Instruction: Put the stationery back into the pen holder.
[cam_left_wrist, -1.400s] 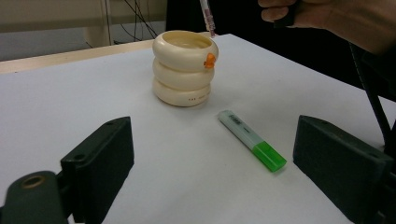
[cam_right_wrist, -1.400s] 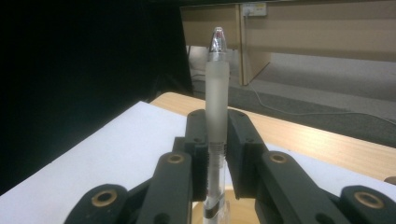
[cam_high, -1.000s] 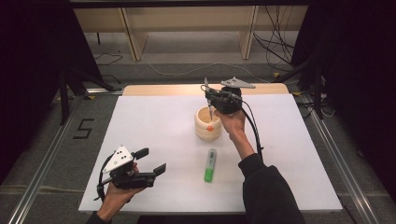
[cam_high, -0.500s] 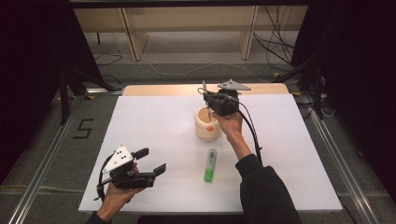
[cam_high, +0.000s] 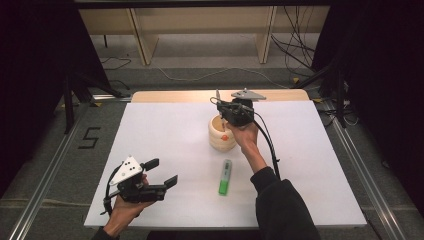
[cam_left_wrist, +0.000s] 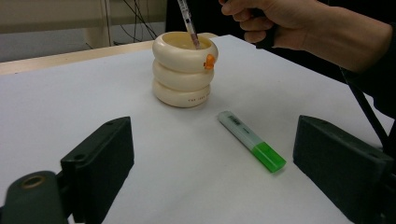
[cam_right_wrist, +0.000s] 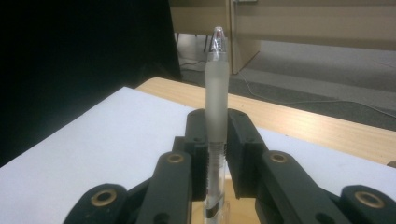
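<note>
Right gripper (cam_right_wrist: 217, 140) clamped on a frosted translucent pen (cam_right_wrist: 217, 93). The pen's long axis is near upright, its lower end inside the cream pen holder (cam_left_wrist: 184, 70). The holder is glossy, shaped as three stacked rings, and stands mid-table on the white table (cam_high: 165, 130). Left gripper (cam_high: 160, 172) hovers near the front-left edge with its jaws apart and empty. A green highlighter (cam_high: 225, 176) lies flat before the holder.
</note>
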